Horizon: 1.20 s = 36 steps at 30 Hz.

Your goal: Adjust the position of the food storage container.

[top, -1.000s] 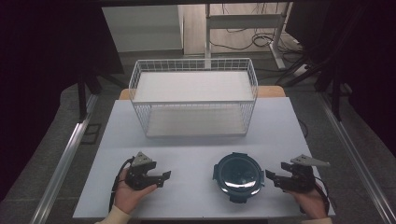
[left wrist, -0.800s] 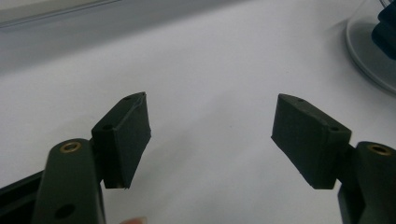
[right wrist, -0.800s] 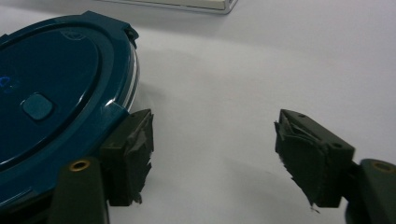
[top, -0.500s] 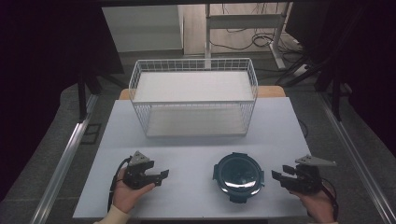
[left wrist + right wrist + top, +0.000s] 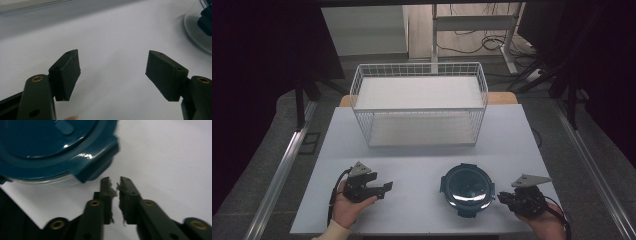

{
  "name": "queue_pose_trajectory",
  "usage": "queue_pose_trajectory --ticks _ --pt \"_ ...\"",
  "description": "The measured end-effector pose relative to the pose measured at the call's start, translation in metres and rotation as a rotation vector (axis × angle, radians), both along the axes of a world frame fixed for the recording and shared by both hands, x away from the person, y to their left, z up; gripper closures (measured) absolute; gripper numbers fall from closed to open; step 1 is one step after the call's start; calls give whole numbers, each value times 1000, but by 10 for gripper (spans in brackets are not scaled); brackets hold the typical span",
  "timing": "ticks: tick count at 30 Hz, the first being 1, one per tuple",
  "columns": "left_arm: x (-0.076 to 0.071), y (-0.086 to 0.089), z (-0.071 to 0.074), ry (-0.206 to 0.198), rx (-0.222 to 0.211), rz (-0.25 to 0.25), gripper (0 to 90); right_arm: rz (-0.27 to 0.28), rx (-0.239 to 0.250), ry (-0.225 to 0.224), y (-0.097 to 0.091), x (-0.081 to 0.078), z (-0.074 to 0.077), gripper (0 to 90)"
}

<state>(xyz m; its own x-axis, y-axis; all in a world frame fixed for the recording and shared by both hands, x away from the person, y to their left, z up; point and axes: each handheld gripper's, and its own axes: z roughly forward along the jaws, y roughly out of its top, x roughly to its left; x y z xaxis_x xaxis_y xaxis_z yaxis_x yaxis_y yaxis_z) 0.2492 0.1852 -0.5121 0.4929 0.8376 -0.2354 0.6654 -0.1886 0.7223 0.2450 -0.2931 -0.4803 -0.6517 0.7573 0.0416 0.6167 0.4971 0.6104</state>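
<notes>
A round container with a dark teal lid (image 5: 467,185) stands on the white table (image 5: 422,145) near its front edge. My right gripper (image 5: 502,198) lies just right of it, held in a hand. In the right gripper view its jaws (image 5: 114,181) have just been closing and now stand together with nothing between them, just clear of the lid's latch tab (image 5: 96,168). My left gripper (image 5: 386,188) rests in a hand at the front left, pointing toward the container. Its jaws (image 5: 112,53) stand wide apart over bare table, and the container's edge (image 5: 200,32) shows at the far right.
A white wire basket (image 5: 419,107) stands at the back middle of the table, with nothing in it. Dark floor, a metal rail (image 5: 282,170) and desk legs with cables surround the table.
The right gripper's jaws have closed from wide apart to together, with nothing between them. That hand has shifted slightly toward the table's near edge. The left hand has kept still.
</notes>
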Motion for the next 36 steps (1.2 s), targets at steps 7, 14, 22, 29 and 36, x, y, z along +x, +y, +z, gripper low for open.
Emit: queue_pose_trajectory --ticks 7,14,22,29,36 --pt "0 1 0 0 -2 0 270 32 -13 20 5 -3 -1 889" --pt "1 3 2 29 -85 -7 269 46 -21 17 11 -4 -3 893" --pt "1 5 1 34 -80 -2 270 71 -27 36 13 -6 -2 894" --pt "2 7 0 33 -85 3 271 141 -69 57 31 -7 -11 894" --pt "2 6 1 33 -88 1 271 150 -78 34 32 -7 -11 894"
